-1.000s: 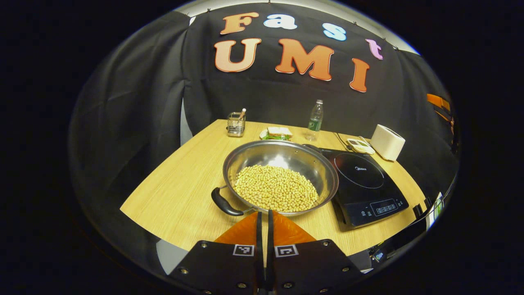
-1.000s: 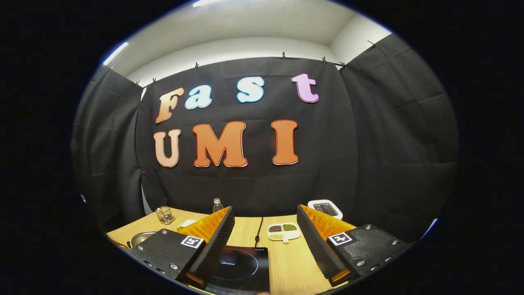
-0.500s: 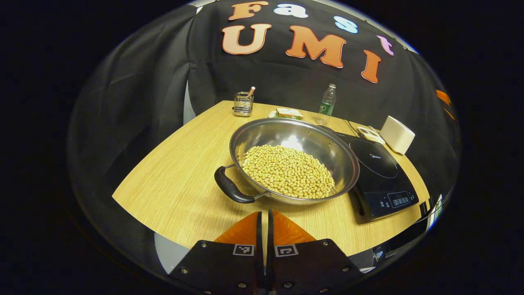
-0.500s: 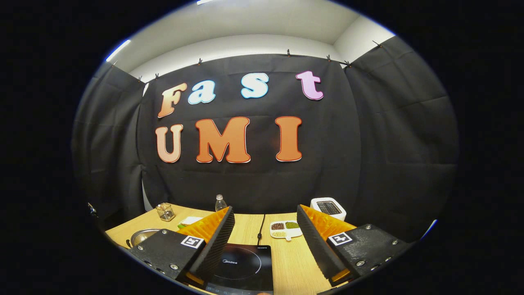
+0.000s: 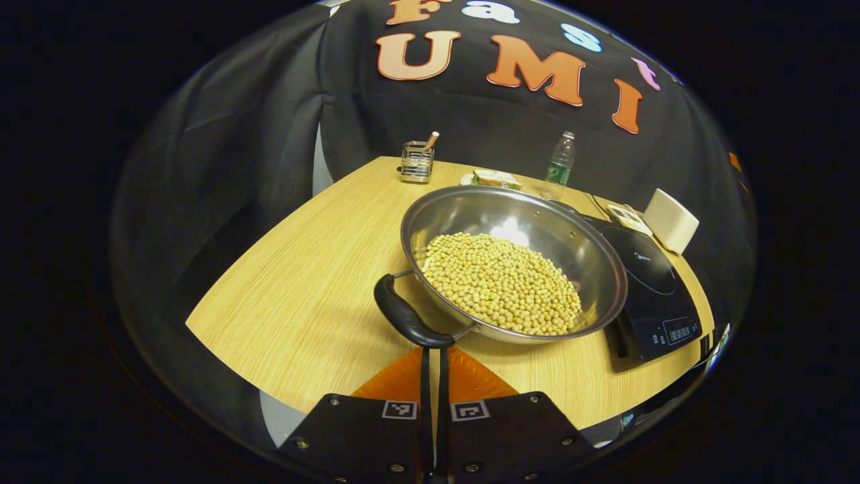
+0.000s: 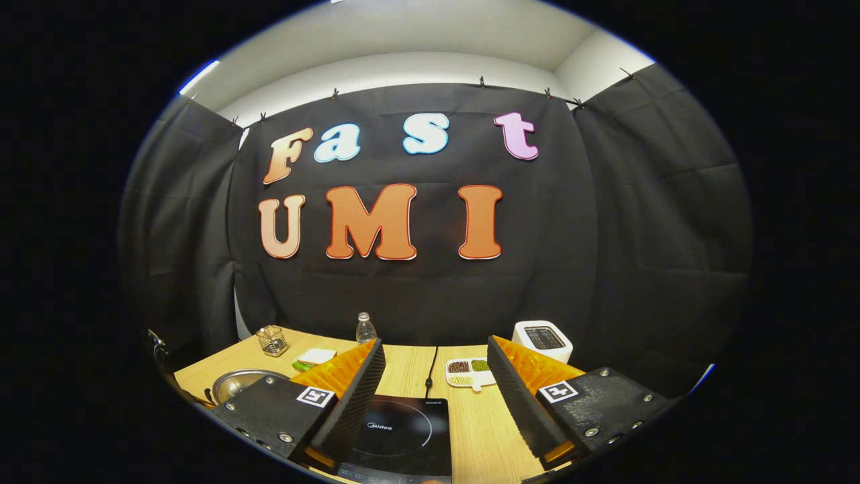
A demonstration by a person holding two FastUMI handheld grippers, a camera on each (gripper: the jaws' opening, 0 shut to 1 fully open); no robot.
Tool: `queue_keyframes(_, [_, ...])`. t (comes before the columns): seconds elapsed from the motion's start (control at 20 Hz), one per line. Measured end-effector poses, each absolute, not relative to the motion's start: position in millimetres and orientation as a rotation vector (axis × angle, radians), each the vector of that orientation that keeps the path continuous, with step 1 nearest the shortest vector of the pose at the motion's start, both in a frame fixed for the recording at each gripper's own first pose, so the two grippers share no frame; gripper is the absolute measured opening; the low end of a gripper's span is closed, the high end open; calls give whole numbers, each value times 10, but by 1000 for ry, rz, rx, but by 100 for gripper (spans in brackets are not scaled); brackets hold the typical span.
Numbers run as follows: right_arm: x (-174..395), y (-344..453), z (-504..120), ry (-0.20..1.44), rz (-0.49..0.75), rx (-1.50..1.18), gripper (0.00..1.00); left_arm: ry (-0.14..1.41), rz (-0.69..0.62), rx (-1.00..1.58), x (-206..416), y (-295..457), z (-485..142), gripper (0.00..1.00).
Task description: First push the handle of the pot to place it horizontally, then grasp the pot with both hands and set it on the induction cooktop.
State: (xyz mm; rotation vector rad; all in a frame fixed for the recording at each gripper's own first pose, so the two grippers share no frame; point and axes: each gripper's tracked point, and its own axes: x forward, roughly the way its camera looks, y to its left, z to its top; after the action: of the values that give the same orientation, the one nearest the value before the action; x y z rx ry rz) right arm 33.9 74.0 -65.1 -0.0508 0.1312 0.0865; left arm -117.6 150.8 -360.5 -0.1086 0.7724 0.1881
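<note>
The clenched left claw [image 5: 434, 349] sits at the pot's [image 5: 514, 259] near handle [image 5: 408, 321], so the handle push seems under way, with the pot on the surface [image 5: 302, 296] beside the cooktop [image 5: 655, 296] and the right claw [image 6: 435, 366] released above it.

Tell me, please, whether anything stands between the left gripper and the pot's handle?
Nothing visible does. In the left gripper view, the shut left gripper sits right at the handle of the pot, with only bare table around.
</note>
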Motion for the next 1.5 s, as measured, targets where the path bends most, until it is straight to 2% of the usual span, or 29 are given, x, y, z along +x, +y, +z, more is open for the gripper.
queue_keyframes(0.4, [347, 739, -659, 133, 85, -41, 95, 770, 220, -119, -1182, 1653, -3602, 3])
queue_keyframes(0.7, [369, 756, -692, 142, 86, -36, 95, 775, 196, -97, -1130, 1615, -3599, 2])
queue_keyframes(0.75, [372, 763, -699, 143, 86, -36, 95, 775, 202, -102, -1114, 1646, -3596, 5])
queue_keyframes(0.85, [377, 765, -715, 146, 85, -40, 95, 773, 212, -115, -1098, 1695, -3591, 2])
queue_keyframes(0.95, [374, 764, -720, 147, 84, -43, 95, 769, 225, -112, -1071, 1769, -3597, 5])
queue_keyframes(1.0, [372, 758, -718, 147, 83, -42, 95, 766, 229, -103, -1033, 1807, -3611, 2])
queue_keyframes(1.5, [377, 729, -777, 158, 67, -43, 95, 763, 242, -75, -941, 2023, -3604, 2])
